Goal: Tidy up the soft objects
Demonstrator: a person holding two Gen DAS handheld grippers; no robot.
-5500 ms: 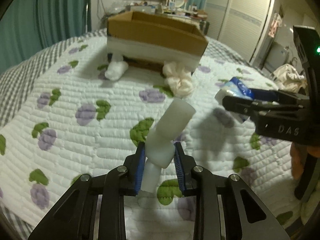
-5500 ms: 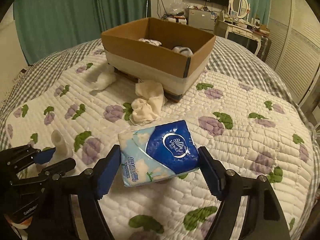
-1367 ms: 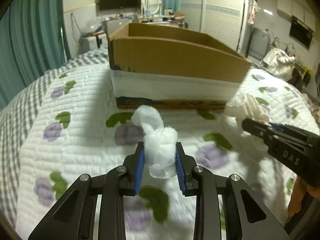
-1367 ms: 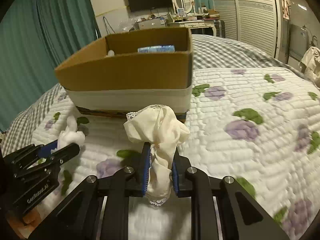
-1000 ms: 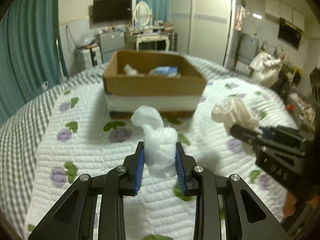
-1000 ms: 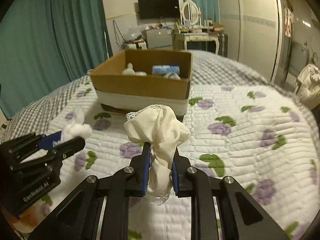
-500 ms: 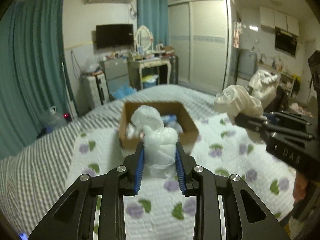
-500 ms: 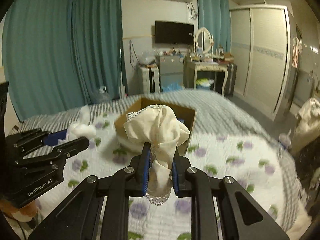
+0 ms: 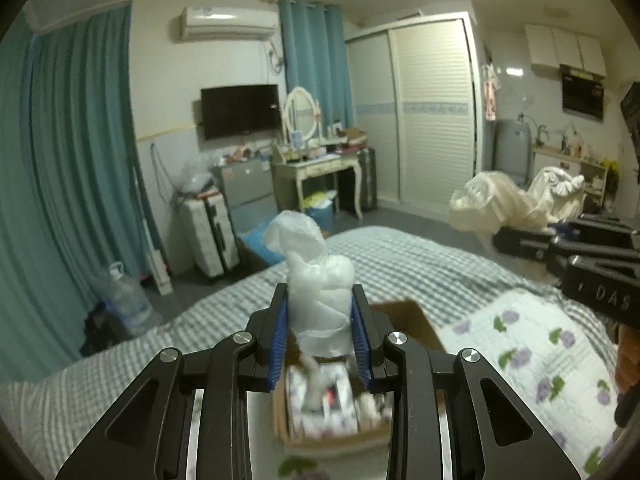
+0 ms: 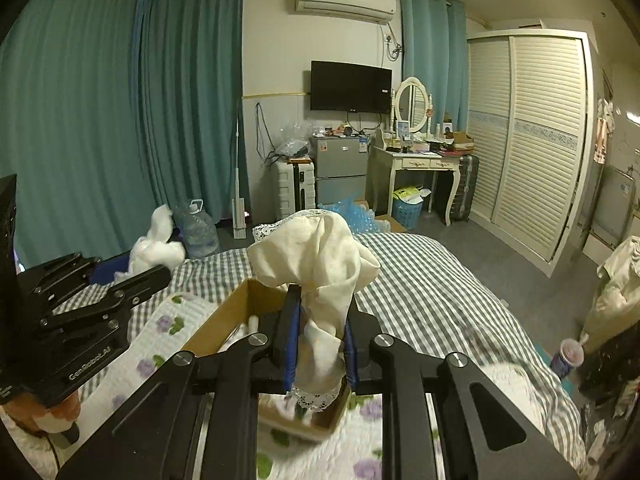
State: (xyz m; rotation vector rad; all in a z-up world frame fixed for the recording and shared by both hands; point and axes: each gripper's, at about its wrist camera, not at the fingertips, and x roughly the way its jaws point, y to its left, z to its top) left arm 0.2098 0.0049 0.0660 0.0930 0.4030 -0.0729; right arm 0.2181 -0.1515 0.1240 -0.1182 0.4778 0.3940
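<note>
My left gripper (image 9: 320, 336) is shut on a white fluffy sock (image 9: 316, 272) and holds it high above the open cardboard box (image 9: 416, 320) on the bed. My right gripper (image 10: 318, 344) is shut on a cream lace-edged cloth (image 10: 316, 260), also above the box (image 10: 224, 320). Several soft items lie inside the box. The left gripper with its white sock (image 10: 158, 250) shows at the left of the right wrist view. The right gripper's cream cloth (image 9: 488, 204) shows at the right of the left wrist view.
The box sits on a bed with a purple-flowered white quilt (image 9: 536, 344) over a grey checked sheet (image 10: 432, 280). Teal curtains (image 10: 100, 120), a water jug (image 10: 198, 228), a small fridge (image 10: 340, 172), a dressing table (image 10: 420, 168) and a wardrobe (image 10: 532, 140) stand beyond the bed.
Both grippers have risen and moved forward over the box, each still holding its item. The box has slid from mid-view to beneath the fingers.
</note>
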